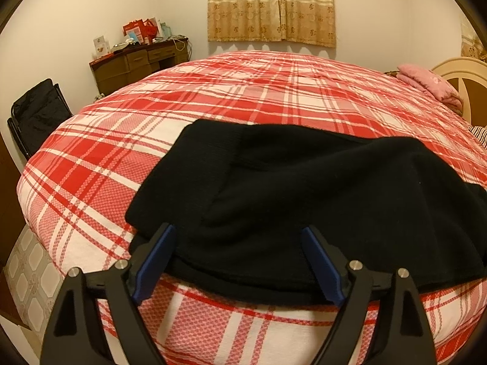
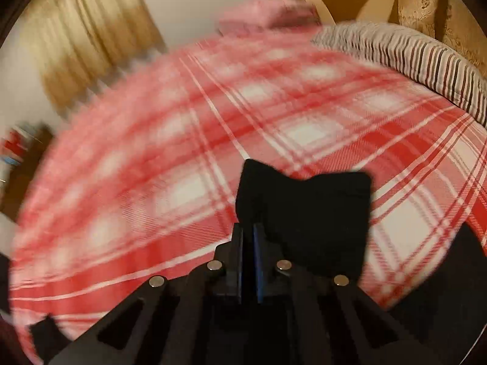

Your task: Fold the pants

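Black pants (image 1: 304, 182) lie in a folded heap on the near part of a bed with a red and white plaid cover (image 1: 182, 106). My left gripper (image 1: 237, 228) stands open over their near edge, its blue-padded fingers (image 1: 164, 243) wide apart with cloth below and between them, not pinched. In the blurred right wrist view, my right gripper (image 2: 251, 226) is shut. A flap of the black pants (image 2: 304, 213) sticks up from between its fingers, lifted above the plaid cover (image 2: 182, 152).
A striped pillow (image 2: 411, 60) and a folded pink blanket (image 1: 426, 83) lie by the headboard (image 1: 462, 73) on the right. A cluttered brown desk (image 1: 137, 60) and a black folding chair (image 1: 39, 115) stand beyond the bed's left side. Curtains (image 1: 271, 6) hang behind.
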